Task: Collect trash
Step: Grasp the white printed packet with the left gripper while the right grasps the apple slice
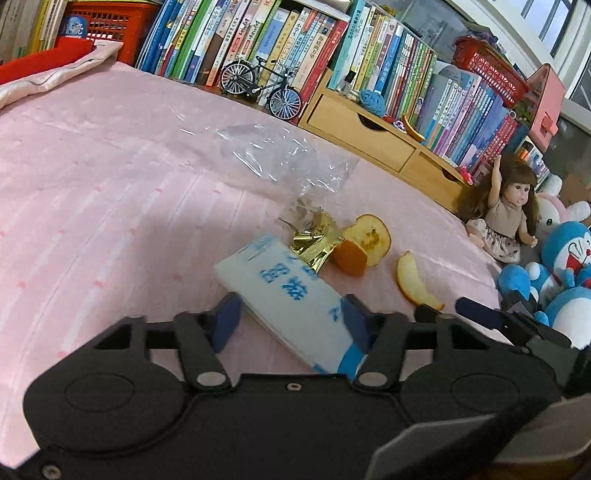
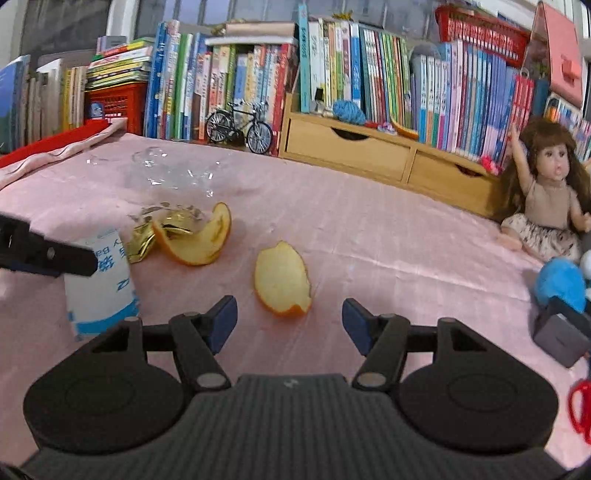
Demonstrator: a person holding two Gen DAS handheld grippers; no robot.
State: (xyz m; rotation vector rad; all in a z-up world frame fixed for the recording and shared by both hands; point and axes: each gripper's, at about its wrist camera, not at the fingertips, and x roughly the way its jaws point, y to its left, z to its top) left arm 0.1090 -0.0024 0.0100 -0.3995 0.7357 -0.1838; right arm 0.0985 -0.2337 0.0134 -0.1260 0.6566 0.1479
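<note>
Because the trash lies scattered on a wide pink bedspread (image 1: 110, 166) rather than in any bin, both tools come in low and tilted toward the bed, each lined up on its own piece. Along the top of both views runs a long row of books (image 2: 369, 74), with a wooden drawer unit (image 2: 351, 147) right of centre, red baskets (image 1: 107, 22) in the upper corners, and a doll (image 2: 546, 199) with blue plush toys (image 1: 561, 258) at the right edge; a model bicycle (image 1: 260, 86) stands at the upper centre. Largest of the litter is a clear plastic bag (image 1: 280, 155), lying open above centre in the left wrist view, likely meant to receive the rest. Just below it the white tissue pack (image 1: 291, 295) with blue print lies between the jaws of the left hand-held gripper (image 1: 291, 321); the right pad seems to touch its edge, while the left pad stands slightly clear, so I judge it not yet clamped. A crumpled gold wrapper (image 1: 314, 247) touches a curled orange peel (image 1: 364, 245) just beyond the pack. The smaller peel slice (image 2: 282, 282) lies alone in the centre of the right wrist view, just ahead of the right hand-held gripper (image 2: 290, 323), whose jaws are spread wide and empty, framing it for pickup.
</note>
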